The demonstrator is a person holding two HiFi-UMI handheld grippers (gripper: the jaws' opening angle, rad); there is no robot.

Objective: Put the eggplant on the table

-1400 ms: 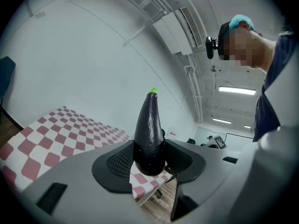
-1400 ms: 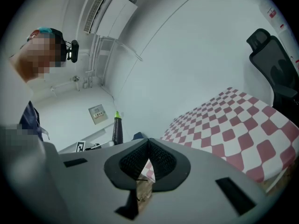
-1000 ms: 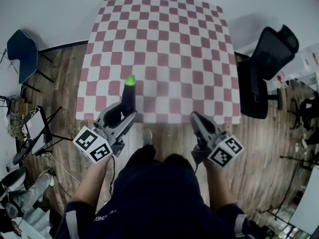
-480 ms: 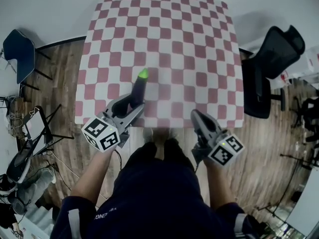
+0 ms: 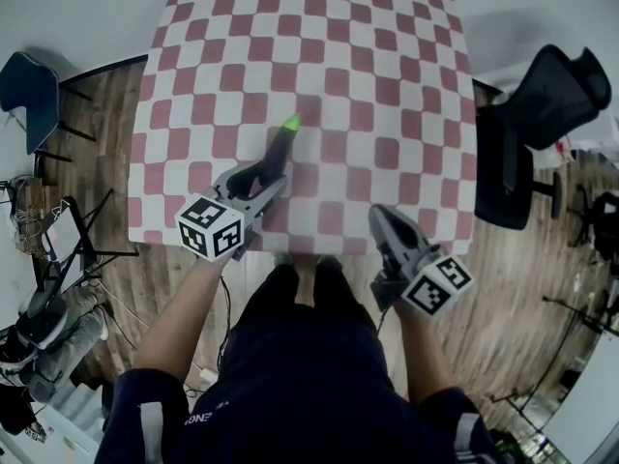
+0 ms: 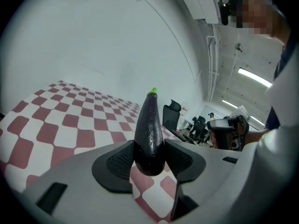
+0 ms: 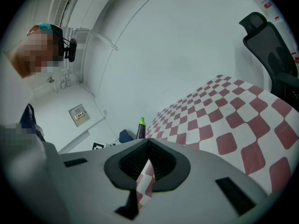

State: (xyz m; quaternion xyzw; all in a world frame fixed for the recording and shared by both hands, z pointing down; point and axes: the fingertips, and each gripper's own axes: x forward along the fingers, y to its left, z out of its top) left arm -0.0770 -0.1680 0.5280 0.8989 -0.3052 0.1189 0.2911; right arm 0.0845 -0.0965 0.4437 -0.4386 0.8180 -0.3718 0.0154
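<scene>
A dark purple eggplant (image 5: pixel 280 147) with a green stem tip hangs over the near part of the red-and-white checkered table (image 5: pixel 387 85), its tip aimed away from me. My left gripper (image 5: pixel 261 176) is shut on its thick end. In the left gripper view the eggplant (image 6: pixel 149 127) stands up between the black pads (image 6: pixel 119 161), which press on both its sides. My right gripper (image 5: pixel 380 217) hovers at the table's near edge, shut with nothing in it; its pads (image 7: pixel 161 160) meet. The eggplant (image 7: pixel 141 129) shows small past them.
A black office chair (image 5: pixel 542 104) stands off the table's right side and a blue chair (image 5: pixel 29 85) off its left. A tripod and cables (image 5: pixel 68 259) lie on the wood floor at the left. The table carries nothing else.
My left gripper has carried the eggplant forward from the near edge to over the table, and lower. The right gripper has shifted slightly and stays shut.
</scene>
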